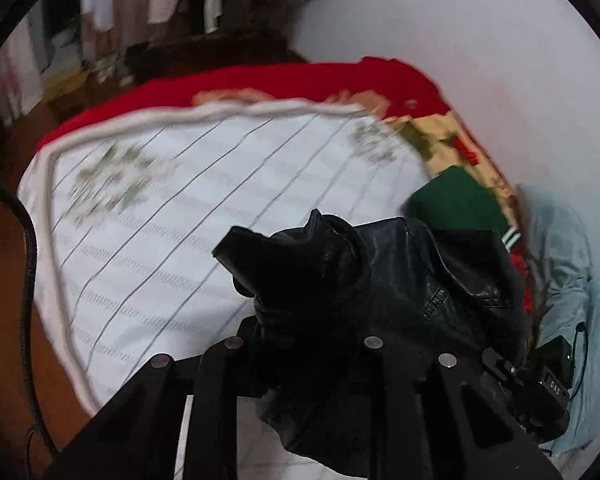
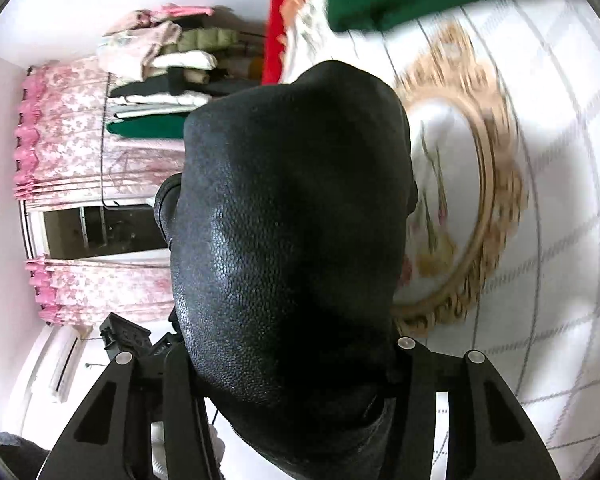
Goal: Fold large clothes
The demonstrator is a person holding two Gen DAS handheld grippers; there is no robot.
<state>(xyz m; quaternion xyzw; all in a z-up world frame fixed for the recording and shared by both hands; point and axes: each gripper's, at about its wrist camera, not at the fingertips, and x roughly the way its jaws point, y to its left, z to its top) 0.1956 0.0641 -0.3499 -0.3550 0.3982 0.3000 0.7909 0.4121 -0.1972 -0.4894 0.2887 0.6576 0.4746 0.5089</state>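
Observation:
A black leather jacket [image 1: 420,272] hangs bunched over the white quilt [image 1: 180,220] with grey lines that covers the bed. My left gripper [image 1: 304,336] is shut on a crumpled fold of it, and the rest trails to the right. In the right wrist view a wide bulge of the same jacket [image 2: 292,200] fills the gap between the fingers. My right gripper [image 2: 288,344] is shut on that thick fold, so its jaws stand well apart. Both fingertips are hidden by leather.
A folded green garment [image 1: 456,200] lies on the bed's right side by a floral cover [image 1: 440,136]. A red blanket [image 1: 300,76] lies at the far end, light blue cloth [image 1: 560,240] by the wall. Hanging clothes [image 2: 160,72], pink curtains [image 2: 72,140], brown floor [image 1: 4,280] to the left.

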